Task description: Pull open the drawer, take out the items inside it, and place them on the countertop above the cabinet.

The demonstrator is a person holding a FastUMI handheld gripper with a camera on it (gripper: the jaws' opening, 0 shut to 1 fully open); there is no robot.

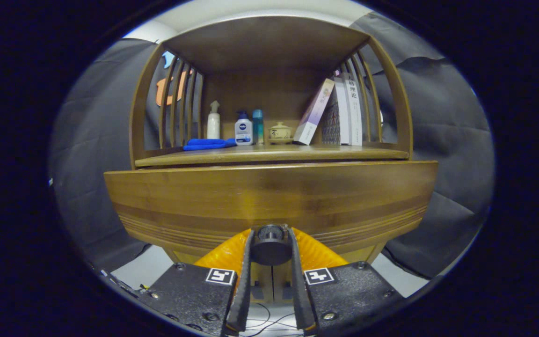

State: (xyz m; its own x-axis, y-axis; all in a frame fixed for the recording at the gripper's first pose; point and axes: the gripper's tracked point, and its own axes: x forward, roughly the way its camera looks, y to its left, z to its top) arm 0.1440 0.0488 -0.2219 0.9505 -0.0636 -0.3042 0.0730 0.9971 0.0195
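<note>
Brown wooden drawer [269, 196], dark round knob [270, 250], blue cloth [208, 144].

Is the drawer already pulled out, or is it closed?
Pulled out somewhat: the drawer front stands forward of the countertop edge. The claw is shut on its round knob, one finger on each side.
</note>
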